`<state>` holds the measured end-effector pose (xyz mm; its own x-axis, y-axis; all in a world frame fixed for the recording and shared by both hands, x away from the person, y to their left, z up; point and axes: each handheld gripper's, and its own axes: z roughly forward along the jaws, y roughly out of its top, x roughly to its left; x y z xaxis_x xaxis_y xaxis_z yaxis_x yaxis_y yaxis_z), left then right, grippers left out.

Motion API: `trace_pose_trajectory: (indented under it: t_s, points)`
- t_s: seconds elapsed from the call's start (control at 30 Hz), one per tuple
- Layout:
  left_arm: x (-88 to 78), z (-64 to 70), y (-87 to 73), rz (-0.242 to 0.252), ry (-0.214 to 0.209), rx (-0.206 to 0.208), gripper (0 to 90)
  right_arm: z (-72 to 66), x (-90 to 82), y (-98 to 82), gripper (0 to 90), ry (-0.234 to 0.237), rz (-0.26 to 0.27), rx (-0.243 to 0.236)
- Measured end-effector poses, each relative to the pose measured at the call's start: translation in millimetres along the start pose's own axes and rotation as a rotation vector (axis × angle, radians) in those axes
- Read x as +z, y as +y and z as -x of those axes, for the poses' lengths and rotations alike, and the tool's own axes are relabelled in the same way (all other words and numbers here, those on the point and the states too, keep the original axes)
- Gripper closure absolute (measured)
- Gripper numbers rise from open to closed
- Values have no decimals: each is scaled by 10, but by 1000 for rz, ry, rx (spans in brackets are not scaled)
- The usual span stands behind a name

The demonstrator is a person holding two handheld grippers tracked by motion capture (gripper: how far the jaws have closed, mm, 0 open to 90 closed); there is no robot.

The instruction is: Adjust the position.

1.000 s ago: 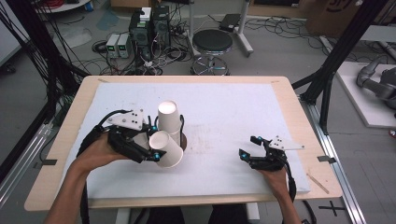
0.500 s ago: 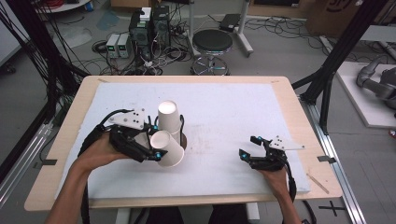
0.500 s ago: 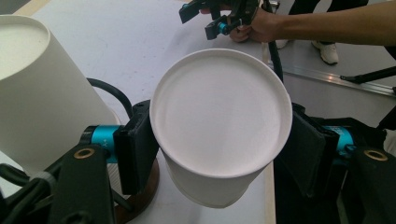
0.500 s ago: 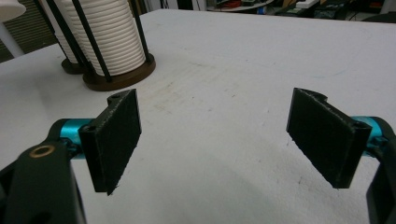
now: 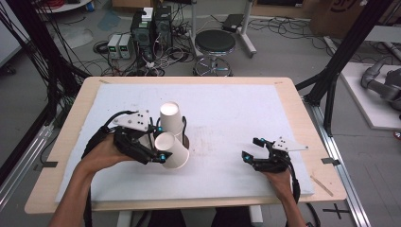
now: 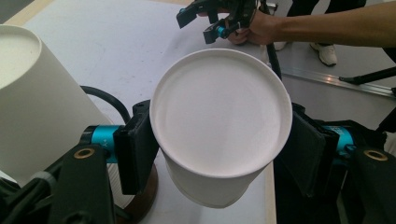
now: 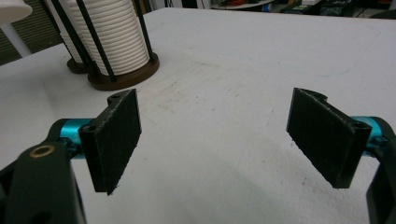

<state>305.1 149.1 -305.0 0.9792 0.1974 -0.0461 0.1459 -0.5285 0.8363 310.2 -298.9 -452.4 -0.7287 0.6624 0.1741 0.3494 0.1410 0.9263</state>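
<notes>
1. Little has been moved since the earlier frames: the held paper cup (image 5: 171, 150) is kept in the same place, just right of the cup stack (image 5: 171, 118), tilted on its side.
2. By the look of it, the cup has been freed from the stack and is yet to be set down.
3. White, smooth paper is seen, with a recessed base (image 6: 219, 112) facing the camera.
4. The cup's wall is clamped by the left gripper (image 5: 159, 143).
5. The right gripper (image 5: 253, 149) is rested near the right edge, jaws spread wide, nothing held.
</notes>
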Motion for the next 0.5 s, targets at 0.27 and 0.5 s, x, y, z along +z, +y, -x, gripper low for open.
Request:
trace_pose_trajectory:
  t_s: [0.27, 0.5]
  points:
    - [8, 5, 9, 17, 3, -1, 333, -6, -36, 38, 183, 3, 13, -10]
    - [55, 3, -9, 38, -6, -6, 333, -39, -77, 138, 182, 23, 26, -22]
